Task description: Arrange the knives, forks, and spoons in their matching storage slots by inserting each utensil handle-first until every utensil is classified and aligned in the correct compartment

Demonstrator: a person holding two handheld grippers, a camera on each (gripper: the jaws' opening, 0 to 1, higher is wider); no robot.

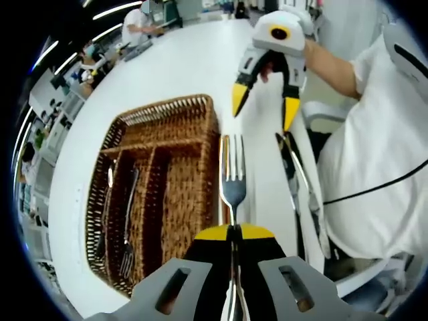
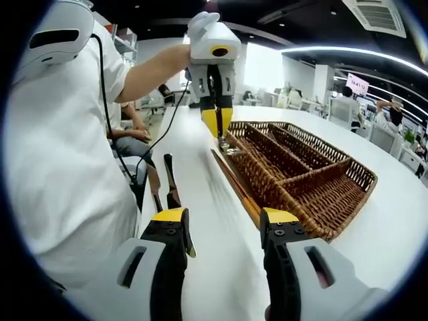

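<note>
Your left tongs [image 1: 234,232] are clamped on a fork [image 1: 233,177], gripping it at the neck so the tines point away from you and the handle runs back under the jaws; that hold suits a handle-first drop, though you'd have to turn the wrist to lead with the handle. In the right gripper view you see those left tongs [image 2: 217,120] hanging near-vertical over the near long edge of the basket [image 2: 348,194], tips down, your forearm reaching in from the left; the fork sits just at the rim, not yet in a slot. The basket has 3 long slots and 1 cross slot; in the left gripper view 2 slots already carry utensils [image 1: 127,221], laid lengthwise, so sorting looks partly done; which kinds they are I can't tell.

Your right tongs [image 2: 224,224] stand apart, holding nothing, low over the counter [image 2: 207,200] beside the basket; from the left gripper view the right tongs [image 1: 264,100] hover tips-down above the knives [image 1: 294,167] waiting on the counter edge, well placed for the next pick. The knives lie side by side, parallel to the basket, near your body; that line-up keeps each grab short.
</note>
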